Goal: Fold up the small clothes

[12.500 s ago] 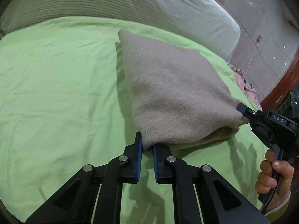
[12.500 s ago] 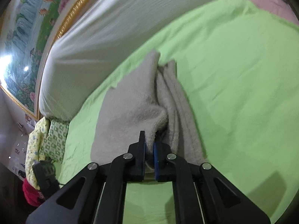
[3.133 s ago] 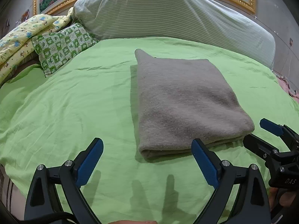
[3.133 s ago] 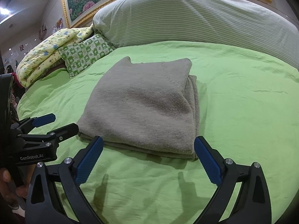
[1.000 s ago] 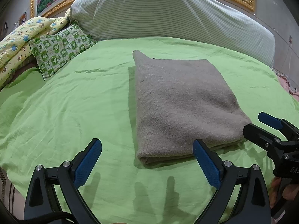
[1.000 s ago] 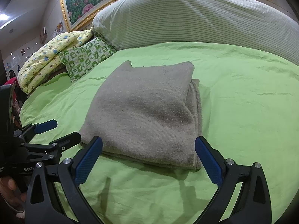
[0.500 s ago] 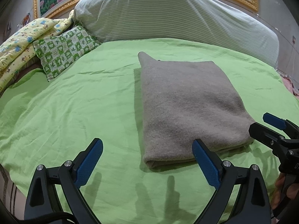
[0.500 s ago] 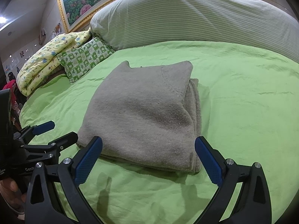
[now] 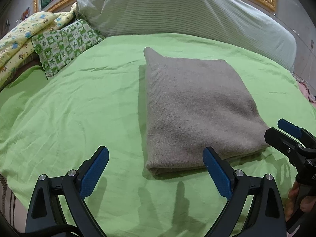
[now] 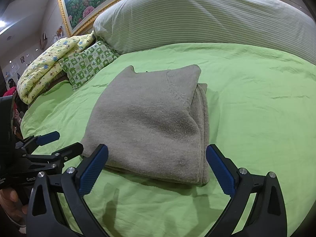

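A grey-beige knitted garment [image 9: 197, 106] lies folded into a thick rectangle on a bed covered by a light green sheet [image 9: 69, 114]. It sits near the middle of the bed, a little toward the foot edge, well apart from the striped headboard cushion [image 9: 177, 9] and the checked green pillow [image 9: 67, 45] at the head-left corner.

The knit looks soft, limp and fairly light, with a fuzzy surface that should not slip. It will likely sag if lifted by one point (the stacked layers could slide apart), so the thick folded corners at the near edge seem the best places to take hold, pinching all layers together.

Its long axis runs from the foot of the bed toward the headboard. One far corner pokes up in a small peak; the loose layered edges show on the right side.

The left gripper [image 9: 156, 171] and right gripper [image 10: 157, 167] both hover just short of the near edge, jaws spread wide, holding nothing.
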Action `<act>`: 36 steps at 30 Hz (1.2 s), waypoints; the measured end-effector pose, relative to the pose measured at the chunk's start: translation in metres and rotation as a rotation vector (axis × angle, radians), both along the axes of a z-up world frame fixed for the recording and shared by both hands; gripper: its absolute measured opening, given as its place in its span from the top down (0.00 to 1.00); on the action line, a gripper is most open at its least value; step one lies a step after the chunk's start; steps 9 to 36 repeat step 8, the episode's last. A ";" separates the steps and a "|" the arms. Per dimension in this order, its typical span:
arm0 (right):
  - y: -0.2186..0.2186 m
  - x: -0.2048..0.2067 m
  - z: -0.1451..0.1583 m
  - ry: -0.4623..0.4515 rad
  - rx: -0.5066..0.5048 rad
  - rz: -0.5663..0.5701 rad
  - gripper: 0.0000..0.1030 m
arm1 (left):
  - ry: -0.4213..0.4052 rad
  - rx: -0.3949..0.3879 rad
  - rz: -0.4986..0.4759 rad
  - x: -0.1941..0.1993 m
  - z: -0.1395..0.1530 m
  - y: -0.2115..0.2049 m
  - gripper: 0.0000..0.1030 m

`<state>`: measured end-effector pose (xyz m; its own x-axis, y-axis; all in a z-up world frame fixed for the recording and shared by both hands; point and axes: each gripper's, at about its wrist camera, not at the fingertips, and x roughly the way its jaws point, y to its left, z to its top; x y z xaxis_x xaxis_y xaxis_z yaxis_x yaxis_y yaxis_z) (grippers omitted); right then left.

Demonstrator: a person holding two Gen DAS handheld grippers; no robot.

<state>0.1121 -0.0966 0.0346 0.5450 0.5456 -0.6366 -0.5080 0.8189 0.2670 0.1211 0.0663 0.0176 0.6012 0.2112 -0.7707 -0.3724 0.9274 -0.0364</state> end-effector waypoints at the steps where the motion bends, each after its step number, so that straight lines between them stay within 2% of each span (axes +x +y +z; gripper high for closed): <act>1: 0.000 0.000 0.000 0.000 0.000 -0.001 0.04 | -0.002 0.000 0.001 0.000 0.001 0.000 0.06; 5: 0.000 0.000 -0.001 0.004 0.002 0.000 0.04 | -0.007 0.024 -0.003 -0.001 0.003 -0.002 0.06; 36: -0.001 -0.001 0.000 0.000 0.006 -0.001 0.04 | -0.011 0.022 -0.004 -0.002 0.004 -0.003 0.06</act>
